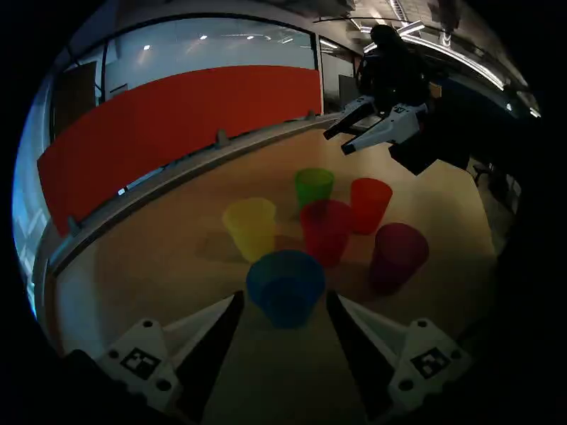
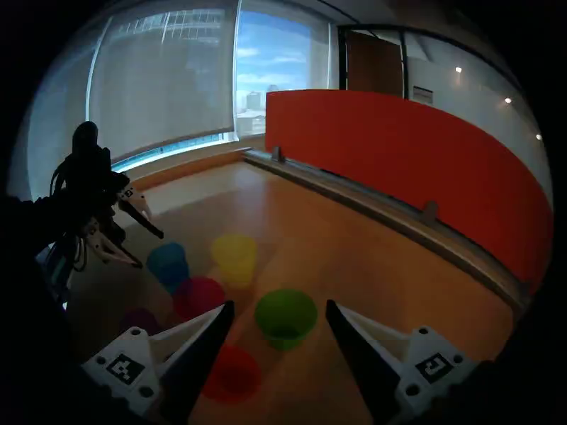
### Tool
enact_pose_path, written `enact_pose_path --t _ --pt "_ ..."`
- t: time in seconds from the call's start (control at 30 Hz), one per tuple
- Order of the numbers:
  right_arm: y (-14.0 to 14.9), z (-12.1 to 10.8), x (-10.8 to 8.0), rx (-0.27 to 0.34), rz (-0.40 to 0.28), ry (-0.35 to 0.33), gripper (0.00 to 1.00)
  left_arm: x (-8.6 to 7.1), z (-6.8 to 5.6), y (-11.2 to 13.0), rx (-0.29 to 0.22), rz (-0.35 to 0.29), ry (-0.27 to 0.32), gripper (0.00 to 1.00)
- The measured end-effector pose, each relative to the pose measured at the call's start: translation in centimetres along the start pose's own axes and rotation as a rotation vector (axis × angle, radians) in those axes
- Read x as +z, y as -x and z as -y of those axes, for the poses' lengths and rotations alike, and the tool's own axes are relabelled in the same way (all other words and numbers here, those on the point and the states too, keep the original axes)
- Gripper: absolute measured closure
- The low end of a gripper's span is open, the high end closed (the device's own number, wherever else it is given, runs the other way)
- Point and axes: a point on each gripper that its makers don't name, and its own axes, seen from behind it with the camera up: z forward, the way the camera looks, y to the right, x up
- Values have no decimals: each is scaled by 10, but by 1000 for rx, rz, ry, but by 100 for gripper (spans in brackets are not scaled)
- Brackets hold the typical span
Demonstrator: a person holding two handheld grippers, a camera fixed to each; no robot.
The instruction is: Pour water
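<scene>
Squarely between left fingers (image 1: pixel 212 329): blue cup (image 1: pixel 285 287)

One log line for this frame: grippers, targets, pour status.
left gripper open, facing blue cup | right gripper open, facing green cup | nothing held | pour not begun

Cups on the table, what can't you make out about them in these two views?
Water: both views are too dim to show whether the blue cup, green cup or any other holds any.
Right gripper view: a finger of the right tool covers part of the orange-red cup.
Right gripper view: the maroon cup is nearly lost in shadow beside that finger.
</scene>
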Motion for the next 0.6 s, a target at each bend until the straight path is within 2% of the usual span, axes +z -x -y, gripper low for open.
enact_pose_path --t 0.37,0.6 --pt "3 -1 5 -6 11 0 0 17 2 14 -21 49 18 14" --pt "4 -1 9 -3 17 -2 0 27 1 15 -11 62 34 14"
